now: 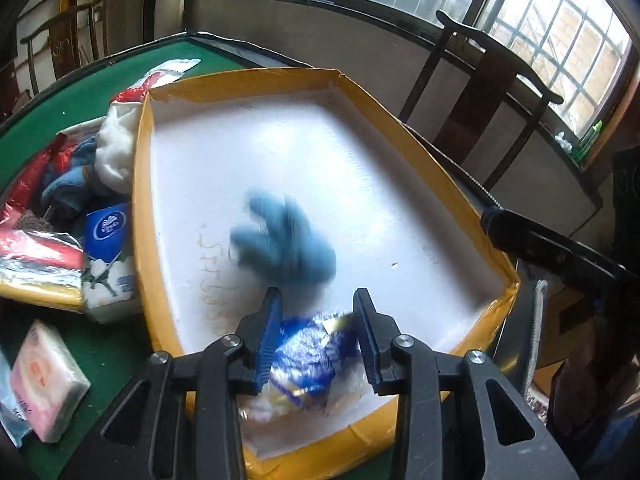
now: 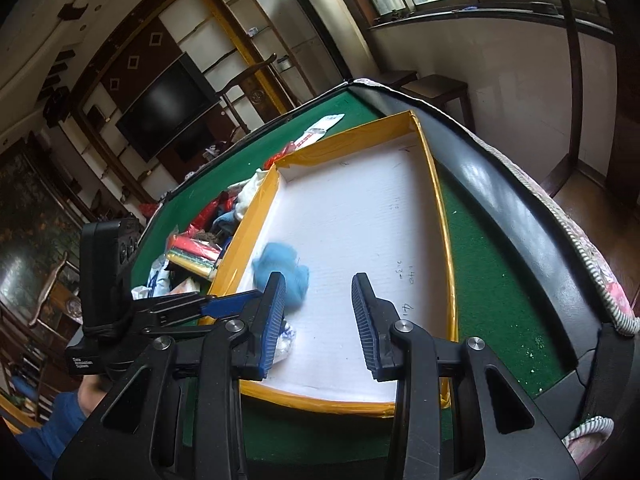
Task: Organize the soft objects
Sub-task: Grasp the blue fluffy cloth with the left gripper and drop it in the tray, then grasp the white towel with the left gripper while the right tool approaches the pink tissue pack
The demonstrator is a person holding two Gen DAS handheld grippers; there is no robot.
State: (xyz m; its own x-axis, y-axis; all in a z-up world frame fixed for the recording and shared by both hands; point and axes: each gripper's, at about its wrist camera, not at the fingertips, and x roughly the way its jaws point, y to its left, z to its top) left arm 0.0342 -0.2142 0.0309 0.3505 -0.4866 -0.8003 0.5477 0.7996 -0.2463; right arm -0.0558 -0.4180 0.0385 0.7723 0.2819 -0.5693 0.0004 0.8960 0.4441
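Only a blurred blue cloth (image 1: pixel 286 240), perhaps a glove, lies in the yellow-rimmed tray (image 1: pixel 420 148). The left gripper (image 1: pixel 316 316) clamps a blue-and-white packet (image 1: pixel 308 352) over it; the right gripper (image 2: pixel 318 308) hangs parted and empty. The pile of packets and cloths (image 1: pixel 80 208) beside the tray remains unsorted.

Window daylight (image 1: pixel 560 40), fisheye-bent edges, blue cloth (image 1: pixel 286 236) motion-blurred.

You see a yellow-rimmed white cardboard tray (image 1: pixel 460 184), a fuzzy blue cloth (image 1: pixel 286 240), green felt tabletop (image 1: pixel 52 120), and a blue-and-white crinkled packet (image 1: pixel 308 352).
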